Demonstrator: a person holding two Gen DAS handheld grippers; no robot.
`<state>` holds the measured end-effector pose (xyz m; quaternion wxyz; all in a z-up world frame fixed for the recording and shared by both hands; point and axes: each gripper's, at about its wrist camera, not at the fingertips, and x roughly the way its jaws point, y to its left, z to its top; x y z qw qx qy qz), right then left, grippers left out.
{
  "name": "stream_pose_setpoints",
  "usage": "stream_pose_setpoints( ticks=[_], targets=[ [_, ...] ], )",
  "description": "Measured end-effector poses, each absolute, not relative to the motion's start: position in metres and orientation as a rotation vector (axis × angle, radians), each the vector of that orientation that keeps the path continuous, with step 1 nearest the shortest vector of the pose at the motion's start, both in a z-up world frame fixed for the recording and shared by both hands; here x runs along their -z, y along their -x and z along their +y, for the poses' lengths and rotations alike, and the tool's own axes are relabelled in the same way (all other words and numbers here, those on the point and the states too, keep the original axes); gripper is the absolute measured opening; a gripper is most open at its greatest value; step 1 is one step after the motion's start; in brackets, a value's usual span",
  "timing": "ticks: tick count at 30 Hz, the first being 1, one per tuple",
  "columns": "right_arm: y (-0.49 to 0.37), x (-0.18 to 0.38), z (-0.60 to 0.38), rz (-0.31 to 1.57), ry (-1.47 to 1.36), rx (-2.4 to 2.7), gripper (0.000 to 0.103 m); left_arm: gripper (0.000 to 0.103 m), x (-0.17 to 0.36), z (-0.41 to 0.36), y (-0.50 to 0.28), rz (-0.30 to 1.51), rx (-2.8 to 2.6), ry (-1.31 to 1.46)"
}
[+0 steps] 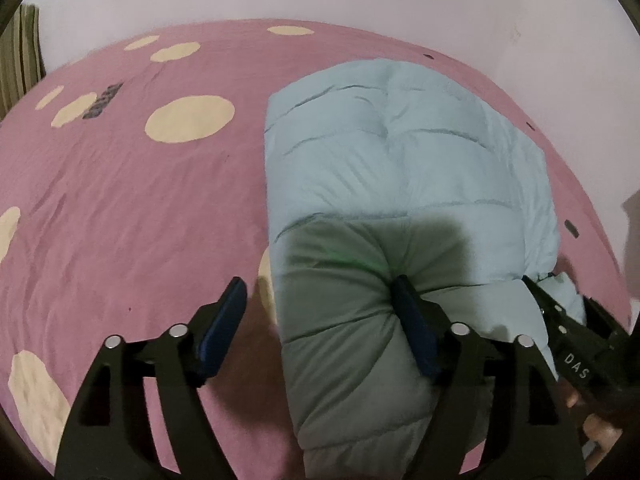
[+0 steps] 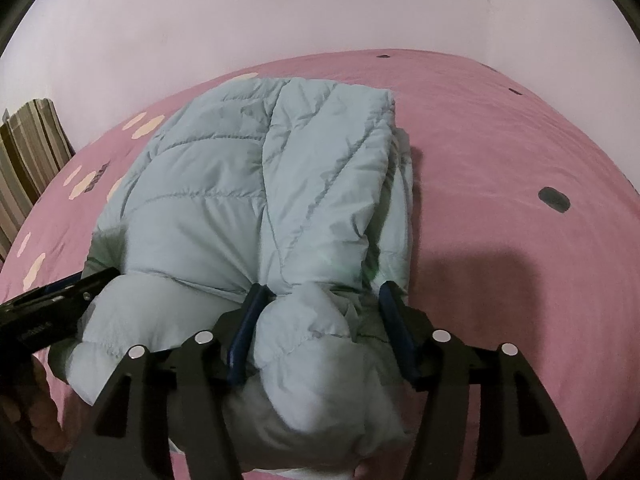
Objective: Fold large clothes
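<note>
The left tongs [image 1: 320,300] are standing wide open, one pad over the pink sheet [image 1: 132,216], the other pressing into the jacket [image 1: 400,168] near the bed's near edge. The folded jacket is lying toward the bed's far edge. The right tongs [image 2: 320,304] are straddling a jacket fold, open, not squeezing.

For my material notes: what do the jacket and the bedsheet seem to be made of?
Jacket: likely thin synthetic shell over padding, pale blue; stitched quilt lines, puffy panels, slight sheen. Bedsheet: soft matte woven cloth, probably cotton, pink with cream spots; fine wrinkles.
</note>
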<state>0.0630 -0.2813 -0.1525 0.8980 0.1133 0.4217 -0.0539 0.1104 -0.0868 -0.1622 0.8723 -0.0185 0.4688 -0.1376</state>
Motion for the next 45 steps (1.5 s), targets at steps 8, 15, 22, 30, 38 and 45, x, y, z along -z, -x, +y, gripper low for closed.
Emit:
stream_pose_setpoints(
  ticks=[8, 15, 22, 30, 38, 45],
  targets=[
    [-0.061, 0.150, -0.283, 0.868, -0.251, 0.126, 0.074, 0.079, 0.160, -0.072, -0.118, 1.023, 0.312, 0.156],
    [-0.061, 0.153, -0.305, 0.883, -0.374, 0.106, 0.080, 0.079, 0.153, -0.064, -0.120, 1.027, 0.329, 0.227],
    [-0.063, 0.136, -0.326, 0.872, -0.438, 0.079, 0.080, 0.080, 0.139, -0.041, -0.132, 0.995, 0.339, 0.366],
    [-0.077, 0.143, -0.353, 0.871, -0.675, 0.029, 0.080, 0.081, 0.175, -0.035, -0.147, 1.084, 0.376, 0.585],
    [-0.084, 0.169, -0.349, 0.900, -0.764, 0.018, 0.082, 0.083, 0.188, -0.043, -0.146, 1.078, 0.421, 0.651],
    [-0.081, 0.172, -0.343, 0.885, -0.758, 0.028, 0.086, 0.084, 0.200, -0.057, -0.149, 1.078, 0.456, 0.671]
  ],
)
